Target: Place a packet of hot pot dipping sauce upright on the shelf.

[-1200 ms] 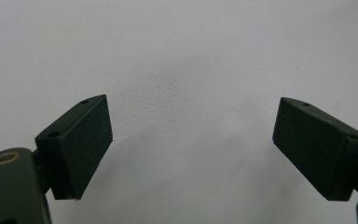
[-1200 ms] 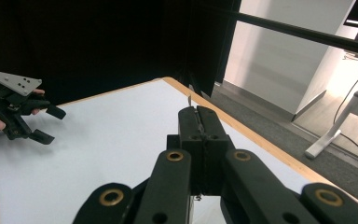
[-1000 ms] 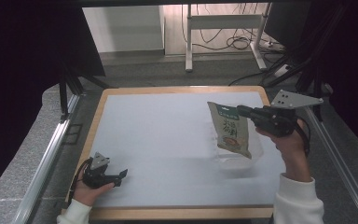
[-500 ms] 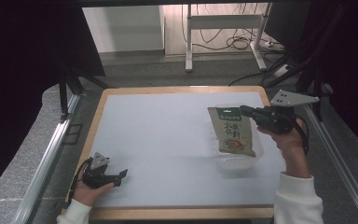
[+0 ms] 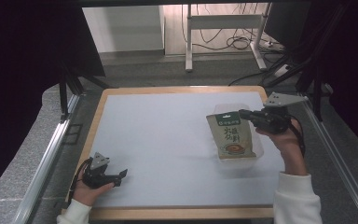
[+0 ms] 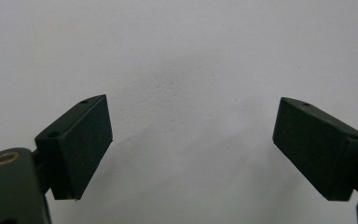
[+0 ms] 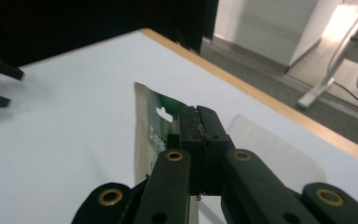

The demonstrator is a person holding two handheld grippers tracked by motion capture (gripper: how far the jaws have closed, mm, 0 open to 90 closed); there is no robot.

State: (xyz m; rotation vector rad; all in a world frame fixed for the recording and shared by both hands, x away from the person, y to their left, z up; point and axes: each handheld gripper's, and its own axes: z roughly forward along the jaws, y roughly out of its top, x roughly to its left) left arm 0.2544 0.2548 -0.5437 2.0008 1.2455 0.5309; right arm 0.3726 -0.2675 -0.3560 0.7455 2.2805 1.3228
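- Since a second ago we see the right gripper (image 5: 241, 112) has carried the pouch (image 5: 233, 138) lower, over the clear tray (image 5: 260, 148).
- Its jaws pinch the pouch's green top edge (image 7: 168, 116).
- We find the left gripper (image 5: 122, 174) at the mat's (image 5: 168, 135) near left corner, unmoved, jaws wide with nothing between them.

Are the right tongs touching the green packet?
Touching. The right gripper view shows the right tongs shut tight on the top edge of the green packet.
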